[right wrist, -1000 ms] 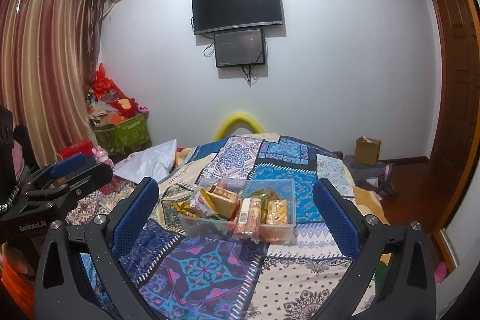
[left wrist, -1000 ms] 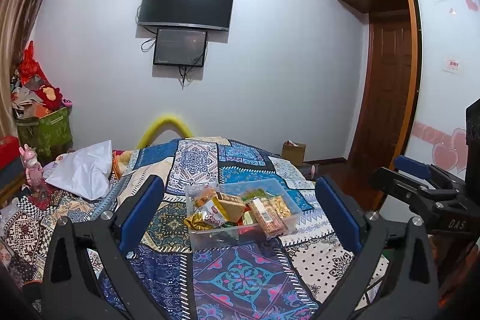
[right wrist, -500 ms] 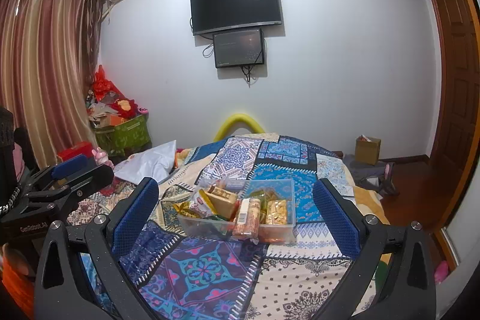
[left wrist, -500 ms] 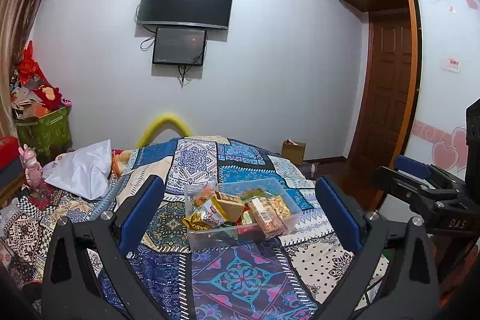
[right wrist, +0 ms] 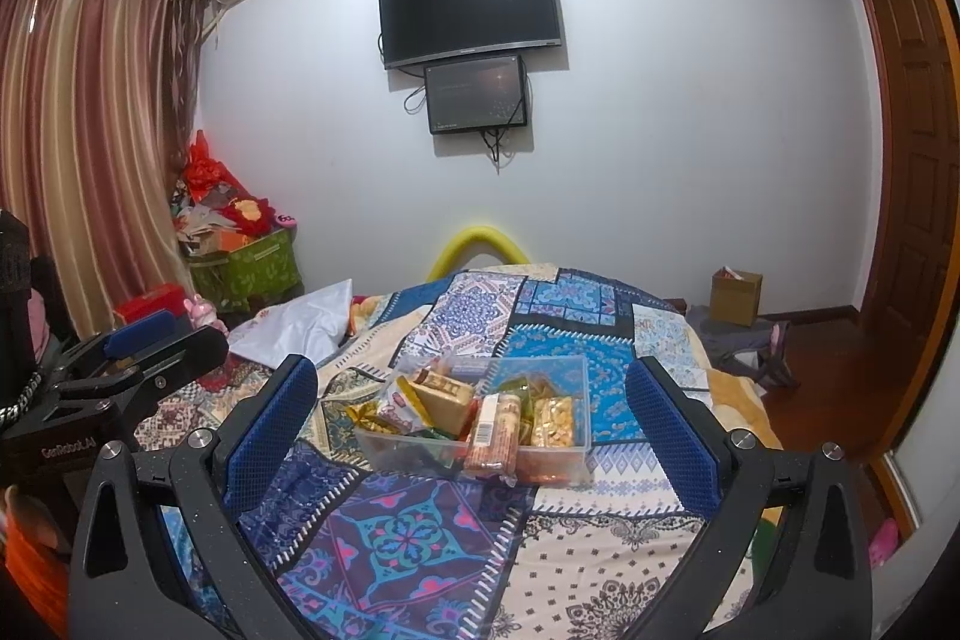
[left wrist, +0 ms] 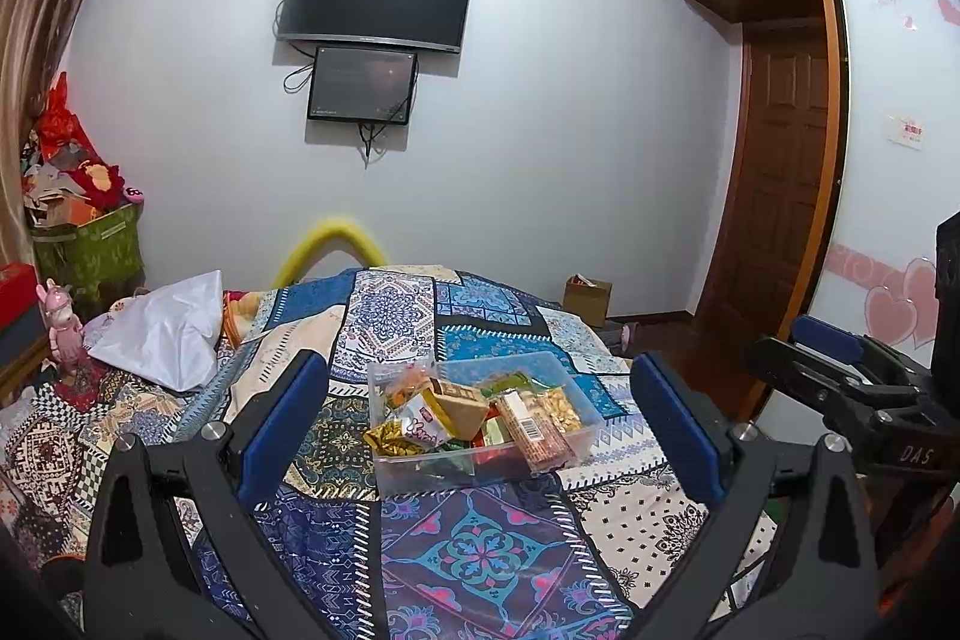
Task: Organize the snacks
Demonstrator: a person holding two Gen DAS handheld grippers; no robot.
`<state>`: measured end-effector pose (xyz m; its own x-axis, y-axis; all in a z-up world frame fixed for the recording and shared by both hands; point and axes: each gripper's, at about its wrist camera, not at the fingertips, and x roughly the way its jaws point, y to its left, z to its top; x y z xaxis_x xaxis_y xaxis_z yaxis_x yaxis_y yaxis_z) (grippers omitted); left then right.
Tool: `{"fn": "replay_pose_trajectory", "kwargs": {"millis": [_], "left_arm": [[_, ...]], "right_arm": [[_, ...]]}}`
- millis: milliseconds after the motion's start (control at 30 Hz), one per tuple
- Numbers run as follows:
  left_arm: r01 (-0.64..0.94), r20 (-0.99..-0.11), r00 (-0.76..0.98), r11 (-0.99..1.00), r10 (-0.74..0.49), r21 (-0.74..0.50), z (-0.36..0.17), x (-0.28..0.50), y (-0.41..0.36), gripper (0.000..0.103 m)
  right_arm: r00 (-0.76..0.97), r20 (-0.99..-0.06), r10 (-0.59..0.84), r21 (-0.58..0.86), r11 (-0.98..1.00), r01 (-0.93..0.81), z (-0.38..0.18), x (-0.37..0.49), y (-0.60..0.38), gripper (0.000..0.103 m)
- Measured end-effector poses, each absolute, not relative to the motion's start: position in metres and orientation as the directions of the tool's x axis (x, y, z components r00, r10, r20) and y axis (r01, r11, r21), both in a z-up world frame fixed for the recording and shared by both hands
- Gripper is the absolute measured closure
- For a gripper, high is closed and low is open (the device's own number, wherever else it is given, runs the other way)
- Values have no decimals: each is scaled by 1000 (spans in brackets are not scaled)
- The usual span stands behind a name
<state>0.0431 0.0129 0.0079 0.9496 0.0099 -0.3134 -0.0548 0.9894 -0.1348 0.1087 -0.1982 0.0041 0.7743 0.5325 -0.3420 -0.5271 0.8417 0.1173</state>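
The right gripper (right wrist: 471, 418) is held above a bed covered by a patchwork quilt (right wrist: 420, 538), its blue-padded fingers (right wrist: 267, 424) spread wide with nothing between them. Ahead, toward the middle of the bed, a clear plastic box (right wrist: 576, 451) sits on the quilt, piled with snack packets (right wrist: 495, 430), some poking over its rim. The left gripper (right wrist: 138, 346) shows at the left edge, off the bed's left side. A television (right wrist: 471, 7) hangs on the far wall.

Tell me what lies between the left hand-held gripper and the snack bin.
Only patterned quilt separates the left hand-held gripper from the snack bin, per the left wrist view.
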Motion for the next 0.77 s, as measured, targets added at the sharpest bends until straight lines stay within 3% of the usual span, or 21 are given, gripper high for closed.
{"fn": "replay_pose_trajectory", "kwargs": {"millis": [767], "left_arm": [[-27,-301,953,994,-5,-103,7,42,4,1]], "right_arm": [[773,-349,529,120,844,-523,2,108,-197,0]]}}
